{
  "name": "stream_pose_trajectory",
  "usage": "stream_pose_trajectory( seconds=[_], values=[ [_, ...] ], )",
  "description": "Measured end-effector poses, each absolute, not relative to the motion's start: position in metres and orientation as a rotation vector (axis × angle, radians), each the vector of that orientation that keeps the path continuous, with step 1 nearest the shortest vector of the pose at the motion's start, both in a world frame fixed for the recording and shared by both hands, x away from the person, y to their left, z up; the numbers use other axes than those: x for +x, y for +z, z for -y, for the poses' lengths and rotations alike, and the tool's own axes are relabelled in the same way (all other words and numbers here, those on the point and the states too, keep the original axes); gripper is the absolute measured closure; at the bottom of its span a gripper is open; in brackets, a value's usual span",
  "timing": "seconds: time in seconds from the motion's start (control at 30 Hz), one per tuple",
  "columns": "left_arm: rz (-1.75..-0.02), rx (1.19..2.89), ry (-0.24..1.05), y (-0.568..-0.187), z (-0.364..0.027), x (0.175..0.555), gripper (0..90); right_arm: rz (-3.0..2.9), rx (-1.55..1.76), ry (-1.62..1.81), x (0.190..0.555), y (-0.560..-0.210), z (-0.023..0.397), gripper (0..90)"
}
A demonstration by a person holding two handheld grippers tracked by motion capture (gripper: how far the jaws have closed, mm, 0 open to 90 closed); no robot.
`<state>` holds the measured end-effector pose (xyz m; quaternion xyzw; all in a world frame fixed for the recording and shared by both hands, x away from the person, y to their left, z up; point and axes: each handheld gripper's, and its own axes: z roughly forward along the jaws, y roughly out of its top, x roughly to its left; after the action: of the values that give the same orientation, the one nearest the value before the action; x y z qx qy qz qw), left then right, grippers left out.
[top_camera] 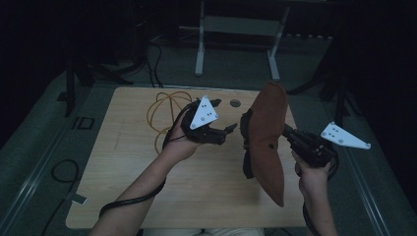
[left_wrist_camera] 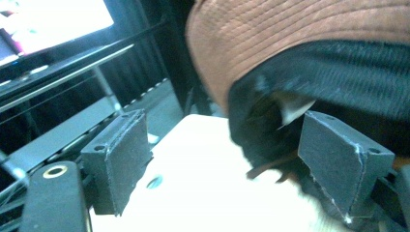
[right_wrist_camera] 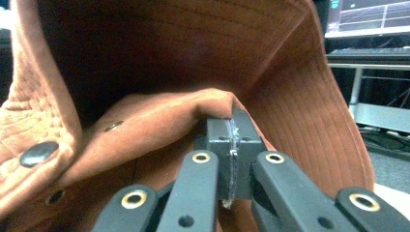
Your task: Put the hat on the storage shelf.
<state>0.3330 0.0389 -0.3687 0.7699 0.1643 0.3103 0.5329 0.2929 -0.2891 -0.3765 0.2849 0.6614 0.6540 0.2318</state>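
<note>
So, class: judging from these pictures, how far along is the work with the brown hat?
Done: the brown hat is off the table, raised on edge. In hand: the right gripper is shut on a fold of its fabric, while the left gripper stands open beside it, fingers apart, gripping nothing. Left: apparently setting it down or re-gripping; no end point shows.

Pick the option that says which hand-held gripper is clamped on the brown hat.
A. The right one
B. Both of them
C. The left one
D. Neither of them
A: the right hand-held gripper has its jaws pressed together on a fold of the brown hat, while the left hand-held gripper stands open beside it, clear of the fabric.
</note>
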Motion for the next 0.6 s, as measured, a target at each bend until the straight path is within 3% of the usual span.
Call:
stream_pose_trajectory(
  seconds=[0.2, 0.4, 0.6],
  values=[
    [-0.451, 1.819, 0.724, -0.365, -0.067, 0.320, 18.1, -1.767, 0.799, 1.812, 0.293, -0.371, 0.298, 89.8],
    [-0.527, 1.780, 0.729, -0.359, -0.104, 0.302, 11.8, -1.727, 0.796, 1.815, 0.301, -0.359, 0.295, 89.8],
    [-0.691, 1.752, 0.837, -0.361, -0.162, 0.279, 6.5, -1.716, 0.774, 1.806, 0.313, -0.341, 0.281, 89.7]
  ],
)
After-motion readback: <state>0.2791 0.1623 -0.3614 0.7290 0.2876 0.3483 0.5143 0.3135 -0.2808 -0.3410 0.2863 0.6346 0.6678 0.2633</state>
